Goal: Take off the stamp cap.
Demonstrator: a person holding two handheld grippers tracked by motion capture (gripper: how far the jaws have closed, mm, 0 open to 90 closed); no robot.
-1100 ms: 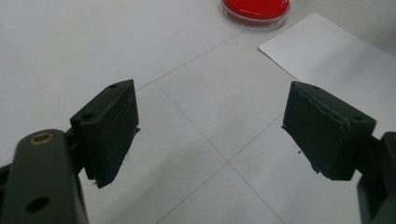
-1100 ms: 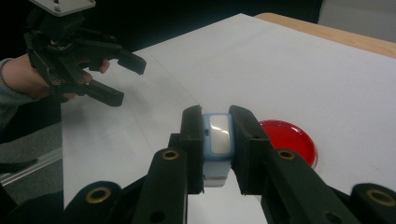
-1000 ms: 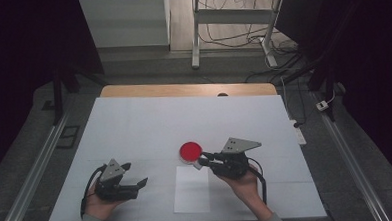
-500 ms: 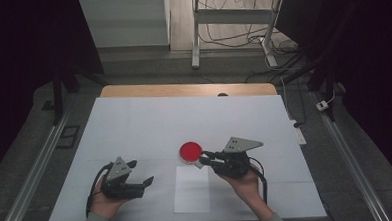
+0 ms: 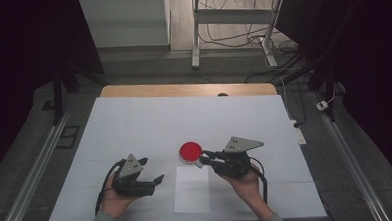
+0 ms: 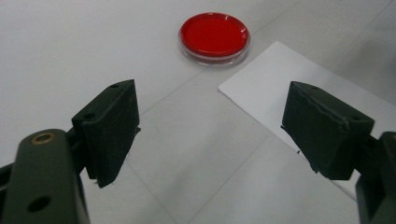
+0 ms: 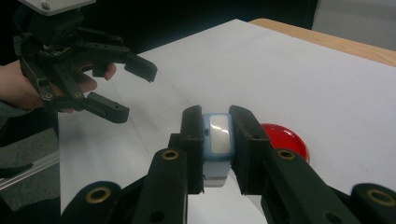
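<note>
Left gripper (image 5: pixel 158 181): held low over the near-left part of the tabletop (image 5: pixel 134 123), a hand (image 5: pixel 115 196) under it, grey plate on top. Jaws wide apart, nothing between them. In its own view (image 6: pixel 212 128) the jaws frame bare white surface, with the sheet's corner just inside the right-hand jaw and the dish farther off.

Sheet (image 5: pixel 192 188): white paper lying flat near the front edge, between the two hands. In the left gripper view (image 6: pixel 299 88) its corner points toward the dish without touching it.

Dish (image 5: pixel 191 152): round, red, with a clear rim, flat on the tabletop just beyond the sheet's far edge. Clear rim shows plainly in the left gripper view (image 6: pixel 214 37). In the right gripper view (image 7: pixel 287 140) it lies partly hidden behind the right jaw.

Right gripper (image 5: pixel 202 159): just right of the dish, tips close to its near-right edge; whether they touch it cannot be told from above. Jaws narrow, clamped on a small pale-blue block (image 7: pixel 217 142) with a lighter panel on its face, possibly a small device; too blurred to say more. The left gripper (image 7: pixel 116 88) shows farther off at upper left.
</note>
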